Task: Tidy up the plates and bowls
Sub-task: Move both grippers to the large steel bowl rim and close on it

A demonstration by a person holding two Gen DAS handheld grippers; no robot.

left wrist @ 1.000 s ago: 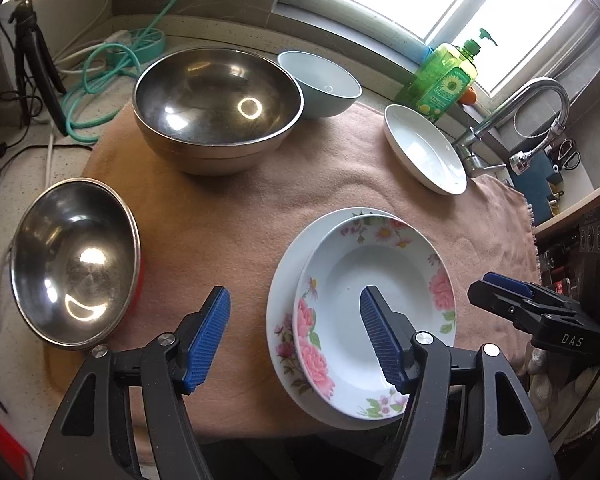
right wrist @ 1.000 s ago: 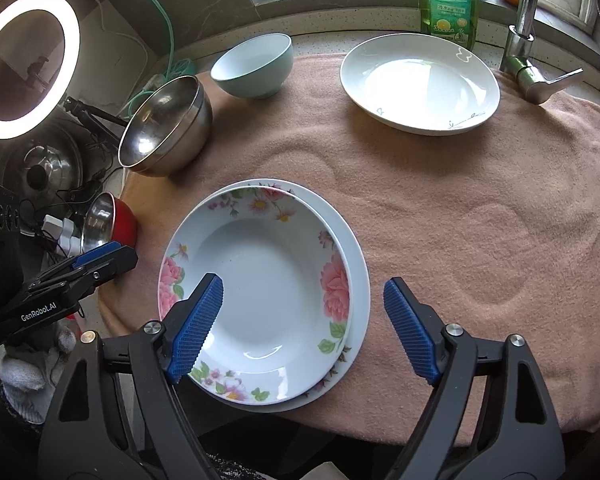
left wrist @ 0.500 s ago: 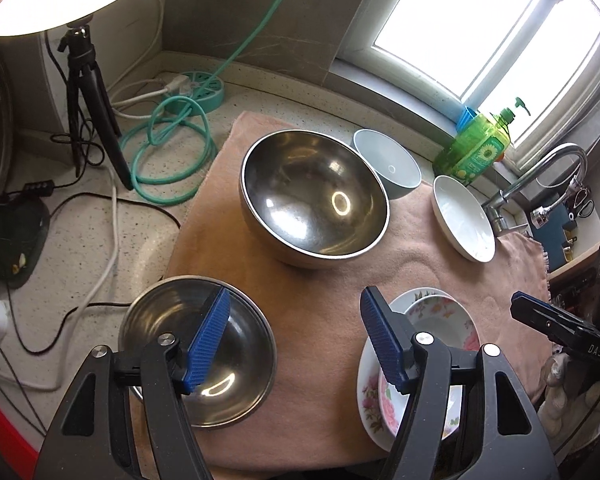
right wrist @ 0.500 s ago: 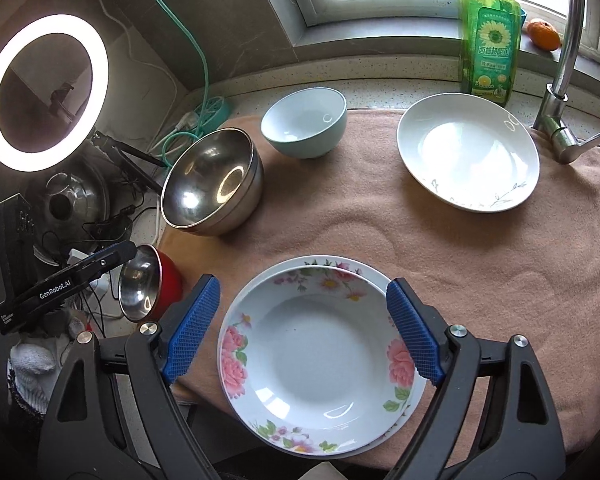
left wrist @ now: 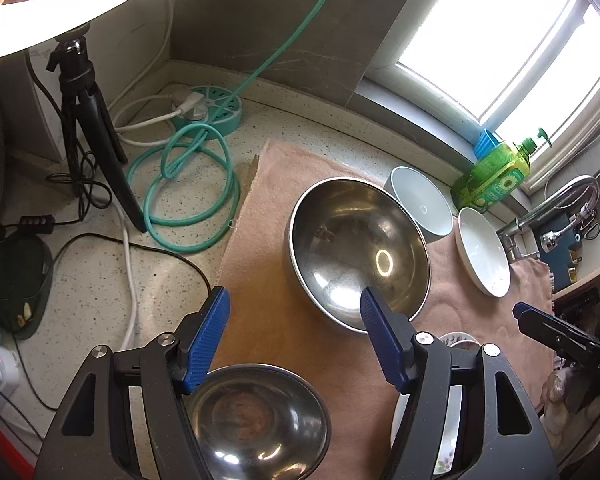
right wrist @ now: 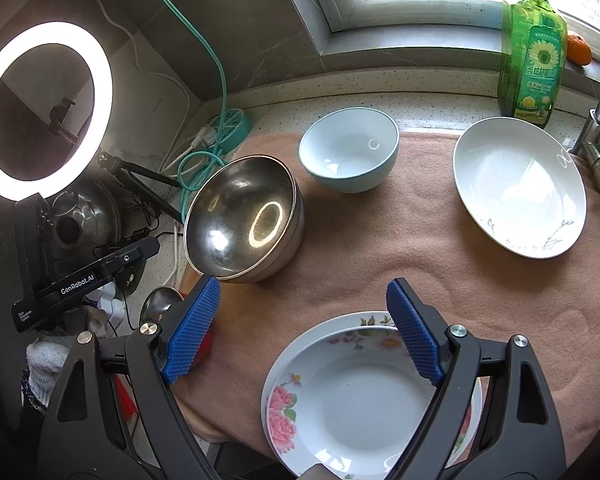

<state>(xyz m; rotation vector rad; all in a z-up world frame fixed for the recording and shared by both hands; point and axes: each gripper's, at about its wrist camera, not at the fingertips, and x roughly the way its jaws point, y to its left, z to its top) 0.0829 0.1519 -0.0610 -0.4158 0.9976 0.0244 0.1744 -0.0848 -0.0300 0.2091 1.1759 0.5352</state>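
**Both tongs open and empty above the dishes**

The left tongs (left wrist: 294,336) stand apart and hold nothing, above the small steel bowl (left wrist: 256,420) at the near left edge of the pink cloth (right wrist: 380,240). The right tongs (right wrist: 306,332) gape wide, empty, over the two stacked flowered plates (right wrist: 340,400). Farther, on the bench, the large steel bowl (right wrist: 240,220) stands left; beyond are the pale blue bowl (right wrist: 348,154) and, to the right, the white plate (right wrist: 516,184).

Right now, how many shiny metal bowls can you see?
2. A large metal bowl sits on the cloth's left side beside the pale blue bowl; a small metal bowl lies nearer, at the cloth's left edge.
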